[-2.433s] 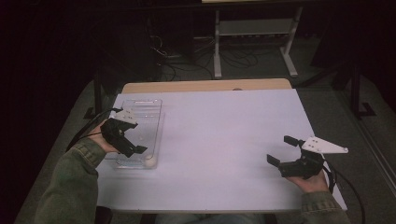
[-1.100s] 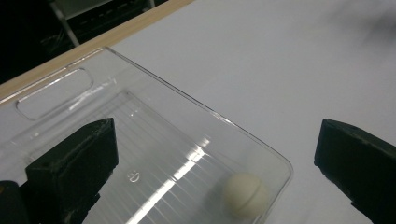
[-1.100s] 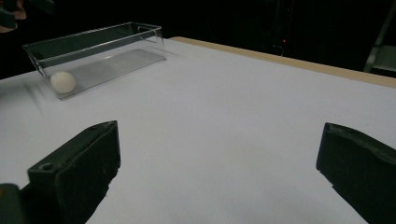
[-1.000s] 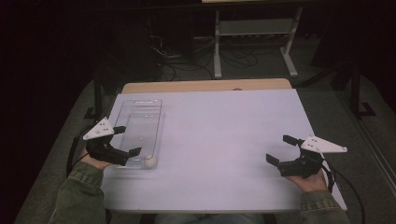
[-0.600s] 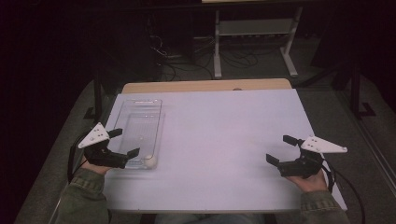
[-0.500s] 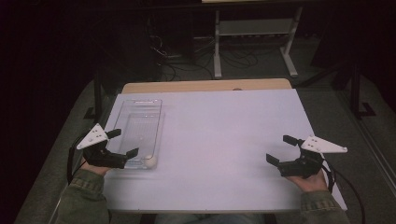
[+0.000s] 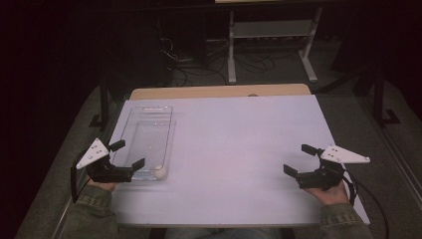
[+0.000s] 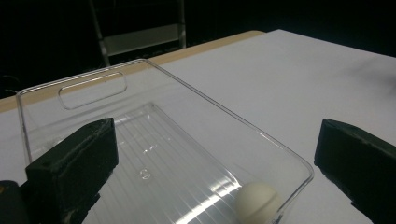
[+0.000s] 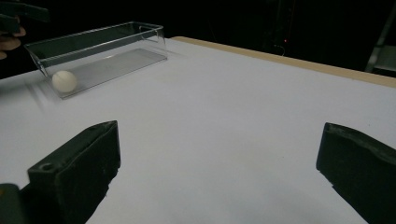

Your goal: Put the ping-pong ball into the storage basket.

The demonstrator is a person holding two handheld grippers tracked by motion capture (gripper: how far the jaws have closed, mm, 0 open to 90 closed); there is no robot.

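A clear plastic bin (image 7: 170,130) lies lengthwise on the left part of the white table top (image 7: 239,144). A white ball (image 7: 160,172) rests inside it at the near right corner. My left gripper (image 7: 130,153) is open just beside the bin's near left corner, with nothing between its jaws. In the left gripper view the bin's rim (image 8: 224,112) and the ball (image 8: 257,200) sit between the spread jaws of the left gripper (image 8: 215,158). My right gripper (image 7: 295,158) is open and holds nothing over bare table at the near right. The right gripper view shows the bin (image 9: 93,35) and ball (image 9: 64,80) far off.
A wooden strip (image 7: 219,92) edges the table's far side. Beyond it, a white metal stand (image 7: 268,30) and cables (image 7: 174,55) sit on the dark floor. The table's near edge runs just behind both hands.
My left gripper has drawn back from over the bin's near end to the left and toward the table's near edge. The right gripper has stayed put.
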